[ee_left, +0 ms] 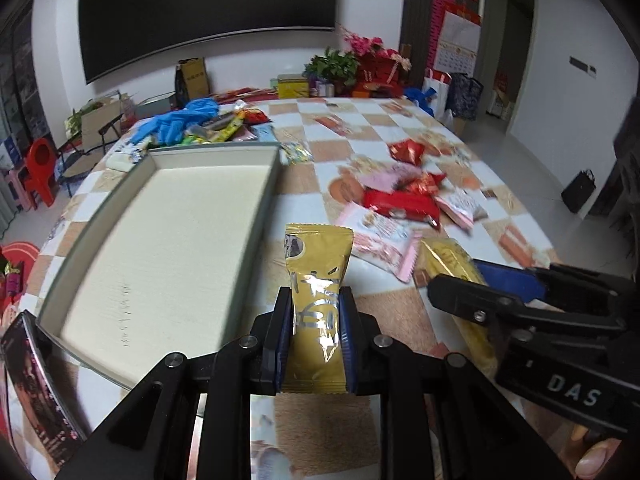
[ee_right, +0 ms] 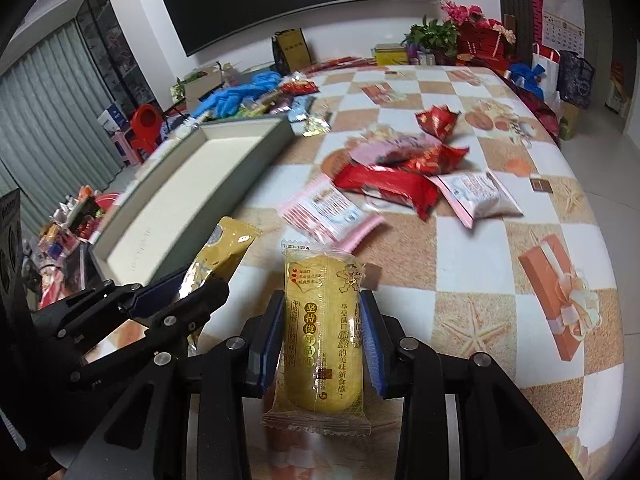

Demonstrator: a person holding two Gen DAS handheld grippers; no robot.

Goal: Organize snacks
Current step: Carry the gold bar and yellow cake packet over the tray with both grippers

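Observation:
My left gripper [ee_left: 315, 300] is shut on a gold snack packet [ee_left: 316, 280] and holds it upright above the table, just right of the empty grey tray [ee_left: 256, 216]. It also shows in the right wrist view [ee_right: 188, 292] with the gold packet [ee_right: 224, 252]. My right gripper [ee_right: 322, 312] is shut on a yellow cake packet [ee_right: 324, 336] with red print. It shows at the right of the left wrist view [ee_left: 460, 284], with the yellow cake packet [ee_left: 448, 258] in it. Loose red and pink snack packets [ee_left: 404, 200] lie on the table beyond, also in the right wrist view [ee_right: 392, 180].
The checkered tablecloth [ee_right: 480, 240] covers the table. Blue gloves [ee_left: 184, 120] and several small snacks lie behind the tray. Plants and boxes [ee_left: 340, 68] stand at the far edge. A dark box [ee_left: 36, 392] sits at the near left. A red chair [ee_left: 40, 164] stands left.

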